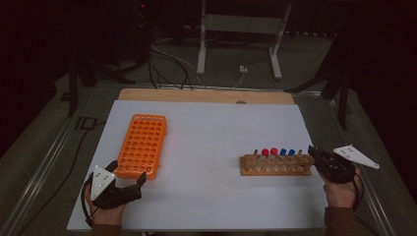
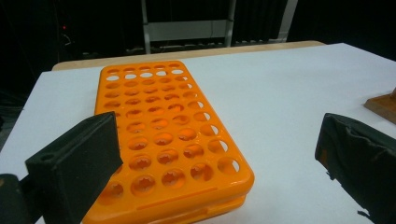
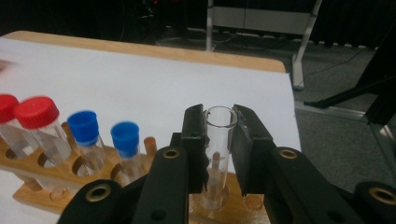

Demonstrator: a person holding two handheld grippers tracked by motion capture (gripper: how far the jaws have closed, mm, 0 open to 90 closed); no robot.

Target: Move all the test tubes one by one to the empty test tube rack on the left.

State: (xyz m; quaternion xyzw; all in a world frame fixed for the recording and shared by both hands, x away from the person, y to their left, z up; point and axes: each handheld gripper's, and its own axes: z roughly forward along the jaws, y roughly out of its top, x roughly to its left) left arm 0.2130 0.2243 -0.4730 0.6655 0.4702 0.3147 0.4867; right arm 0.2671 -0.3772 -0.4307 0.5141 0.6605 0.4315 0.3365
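Gripping an uncapped clear glass test tube [image 3: 219, 140], the right gripper [image 3: 219, 121] has both black jaws pressed against the tube's sides just below its open rim. The tube stands upright in the end hole of the wooden test-tube rack [image 3: 42, 179], on the rack's right end. Right gripper view also shows two blue-capped tubes [image 3: 84, 128] next along the rack, then two red-capped tubes [image 3: 36, 112], all seated upright, plus a short wooden peg [image 3: 150, 144] between the blue caps and the held tube.

High view: right gripper [image 1: 314, 153] sits at the right end of the rack [image 1: 275, 169], which lies on the white tabletop [image 1: 216, 132] at right centre; the clear tube itself is too small to make out there. The caps read as two red, two blue in a row.

Left gripper [image 1: 129, 173] is released, jaws spread wide, holding nothing. It hovers at the near end of the flat orange plastic multi-hole tube tray [image 1: 142, 145], which lies on the table's left half, well apart from the wooden rack.

Left gripper view [image 2: 215, 154] shows the tray [image 2: 163, 140] with its holes empty, its near corner between the spread jaws, whether touching the left one I can't tell. A corner of the wooden rack [image 2: 383, 105] pokes in at the right edge.
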